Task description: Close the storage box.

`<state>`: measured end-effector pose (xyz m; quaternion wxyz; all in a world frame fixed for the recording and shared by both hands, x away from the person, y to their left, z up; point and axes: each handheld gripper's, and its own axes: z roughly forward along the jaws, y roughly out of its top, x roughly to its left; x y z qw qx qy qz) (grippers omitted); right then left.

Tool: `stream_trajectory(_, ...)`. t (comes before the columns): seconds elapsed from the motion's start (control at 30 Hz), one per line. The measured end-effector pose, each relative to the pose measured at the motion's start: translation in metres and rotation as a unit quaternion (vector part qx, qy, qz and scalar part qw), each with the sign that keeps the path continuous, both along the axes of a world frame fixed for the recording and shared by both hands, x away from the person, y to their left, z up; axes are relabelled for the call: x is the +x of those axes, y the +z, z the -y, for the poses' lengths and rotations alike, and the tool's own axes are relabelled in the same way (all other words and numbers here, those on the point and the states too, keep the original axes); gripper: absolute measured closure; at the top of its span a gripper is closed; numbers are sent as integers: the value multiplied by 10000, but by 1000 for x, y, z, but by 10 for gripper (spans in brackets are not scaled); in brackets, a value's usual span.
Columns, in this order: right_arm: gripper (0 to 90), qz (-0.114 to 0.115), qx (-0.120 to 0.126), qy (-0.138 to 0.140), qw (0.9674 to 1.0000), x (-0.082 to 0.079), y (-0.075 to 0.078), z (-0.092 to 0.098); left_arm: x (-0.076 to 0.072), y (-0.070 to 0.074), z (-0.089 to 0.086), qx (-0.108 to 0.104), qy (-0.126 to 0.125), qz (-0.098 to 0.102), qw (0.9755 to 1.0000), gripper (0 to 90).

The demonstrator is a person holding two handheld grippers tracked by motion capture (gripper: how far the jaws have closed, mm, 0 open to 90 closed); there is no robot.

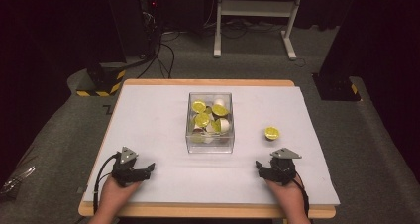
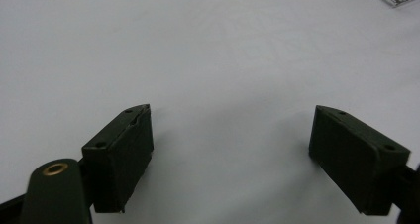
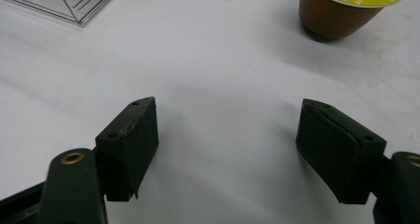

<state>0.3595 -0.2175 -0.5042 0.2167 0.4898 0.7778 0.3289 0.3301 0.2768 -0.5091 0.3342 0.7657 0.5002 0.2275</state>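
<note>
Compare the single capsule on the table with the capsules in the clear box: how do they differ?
The lone capsule stands by itself on the white table, right of the clear box; the boxed capsules lie heaped together. The lone capsule sits with its yellow-green lid up; the boxed capsules tilt various ways. Some boxed capsules look whitish; the lone capsule is brown-bodied. Many share yellow-green lids.

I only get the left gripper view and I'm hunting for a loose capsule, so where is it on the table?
Observer: The capsule stands on the mat, to the right of the clear box and apart from it.
Operator: Which way up?
Observer: Yellow-green lid up, brown body below.
Operator: Is the right hand-held gripper on it?
Observer: No. The right hand-held gripper is open and empty, short of the capsule.
Operator: Anything in the box?
Observer: A pile of capsules, several with the same yellow-green lids.
</note>
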Motion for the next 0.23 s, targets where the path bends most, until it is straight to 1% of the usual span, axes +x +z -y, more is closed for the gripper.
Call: stream_trajectory(0.23,246,34,-29,8,10000,-1,0,-1,0,0,0,1,-2,3,10000,174)
